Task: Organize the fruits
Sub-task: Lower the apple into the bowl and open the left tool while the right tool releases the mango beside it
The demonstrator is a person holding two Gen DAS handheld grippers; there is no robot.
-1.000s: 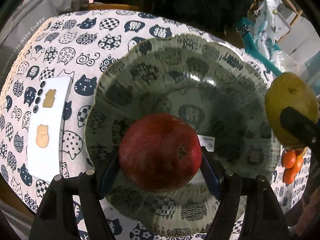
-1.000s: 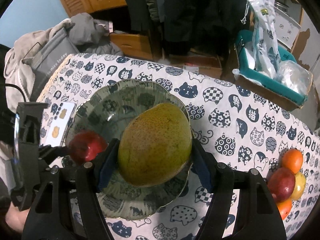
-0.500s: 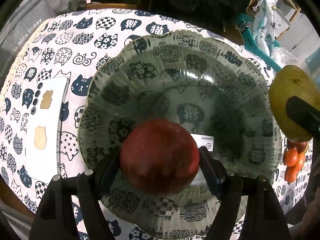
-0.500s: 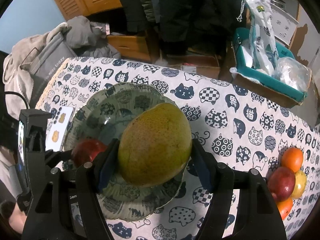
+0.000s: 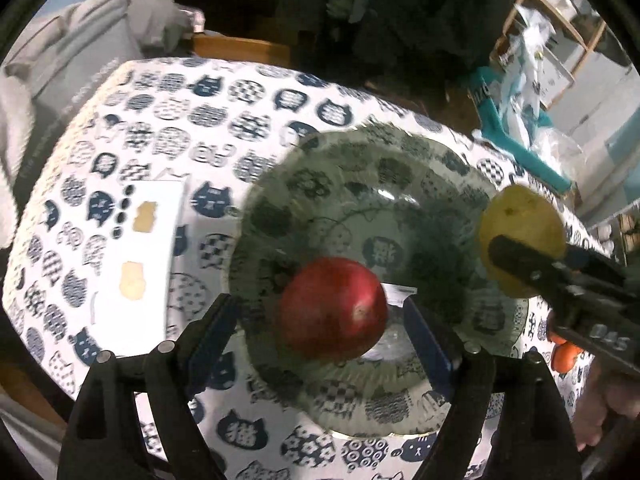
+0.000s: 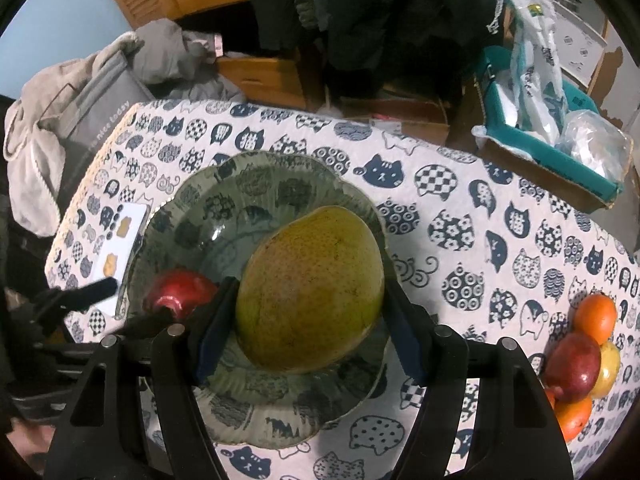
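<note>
Landmark: scalloped, ribbed glass bowl (image 6: pixel 224 412) with a dark printed pattern, on the cat-print tablecloth (image 6: pixel 460 216).

Left gripper (image 5: pixel 322 322): jaws spread wide, gap on both sides of the round, glossy red apple (image 5: pixel 334 308); no grip. Apple sits in the bowl, near its front rim.

Right gripper (image 6: pixel 306 300): blue pads pressed to both flanks of the large, oval, yellow-green speckled mango (image 6: pixel 310 290), held above the bowl's middle.

Handling, my estimate: mango heavy for its size, skin smooth and waxy, flesh likely yielding, so grip across the widest flanks with moderate squeeze and set it down low rather than drop it. Glass bowl is rigid and breakable; the apple, firm and round, may roll if nudged.

Right of the bowl, well apart: heap of orange, red and yellow fruits (image 6: pixel 580 364). Left of the bowl: flat white card (image 5: pixel 140 256) carrying tan cat-shaped pieces.
</note>
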